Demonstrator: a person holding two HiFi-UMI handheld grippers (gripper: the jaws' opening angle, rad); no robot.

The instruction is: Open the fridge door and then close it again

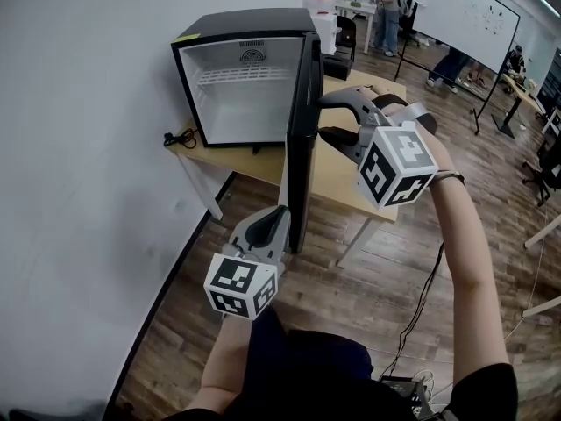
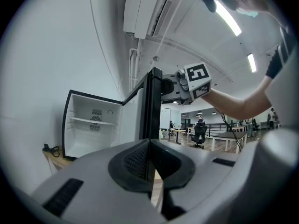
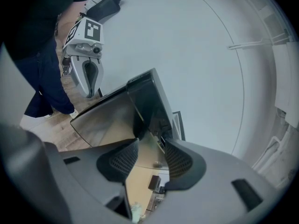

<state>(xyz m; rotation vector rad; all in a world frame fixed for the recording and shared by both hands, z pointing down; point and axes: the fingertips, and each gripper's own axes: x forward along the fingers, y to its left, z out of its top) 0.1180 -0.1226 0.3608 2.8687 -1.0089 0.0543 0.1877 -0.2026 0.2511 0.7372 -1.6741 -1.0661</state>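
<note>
A small black fridge stands on a wooden table, its white inside bare. Its door is swung wide and shows edge-on toward me. My left gripper is low at the door's free edge, on the inner side. In the left gripper view its jaws meet at the tips right at the door edge, with nothing between them. My right gripper is on the outer side near the door's top, jaws apart. Through the right gripper I see the glossy outer face of the door; the pads hold nothing.
The table stands against a white wall, with a black cable at its left corner and a black box right of the fridge. A whiteboard, desks and people are at the back. A cord trails over the wooden floor.
</note>
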